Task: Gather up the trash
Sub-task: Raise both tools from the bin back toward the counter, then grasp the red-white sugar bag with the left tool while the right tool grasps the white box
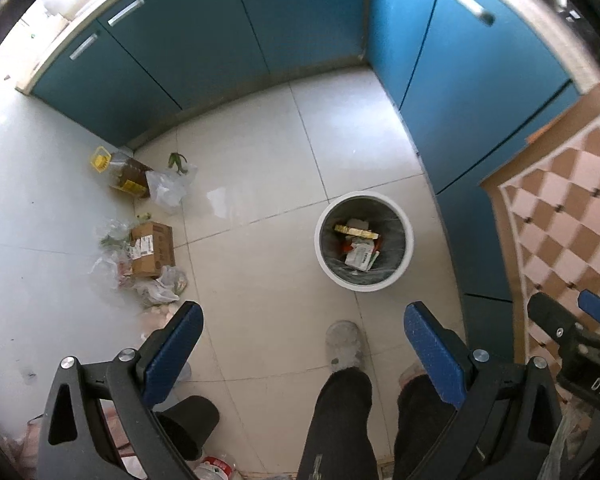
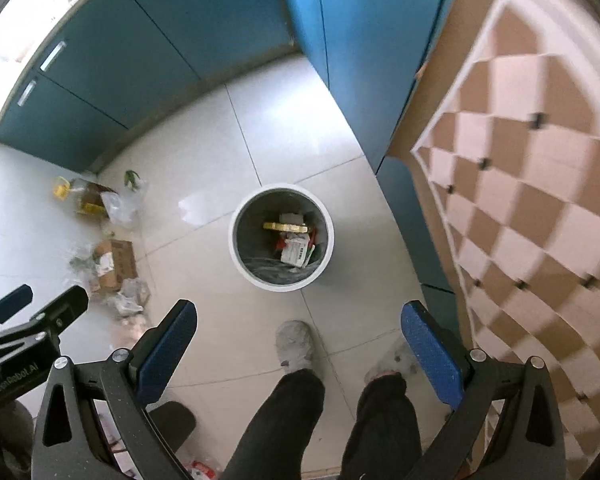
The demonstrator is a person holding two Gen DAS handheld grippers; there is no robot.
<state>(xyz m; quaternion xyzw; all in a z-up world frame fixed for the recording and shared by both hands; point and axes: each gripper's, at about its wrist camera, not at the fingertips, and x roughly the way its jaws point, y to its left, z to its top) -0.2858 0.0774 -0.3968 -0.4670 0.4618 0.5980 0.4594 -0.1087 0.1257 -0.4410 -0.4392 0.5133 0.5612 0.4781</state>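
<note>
Both claws, left claw (image 1: 302, 340) and right claw (image 2: 298, 338), hang wide open, empty, above the bin (image 1: 364, 241). Left of bin: box (image 1: 153, 249), stiff, probably light; grip an edge. Bags (image 1: 168, 189) beside it are soft, slippery; pinch a fold.

Below me, the pale tiled floor (image 1: 260, 152) carries a round white waste bin (image 1: 364, 284), a brown cardboard box (image 1: 153, 249), a clear yellow-capped oil bottle (image 1: 120, 172) and crumpled plastic bags (image 1: 168, 188).
</note>
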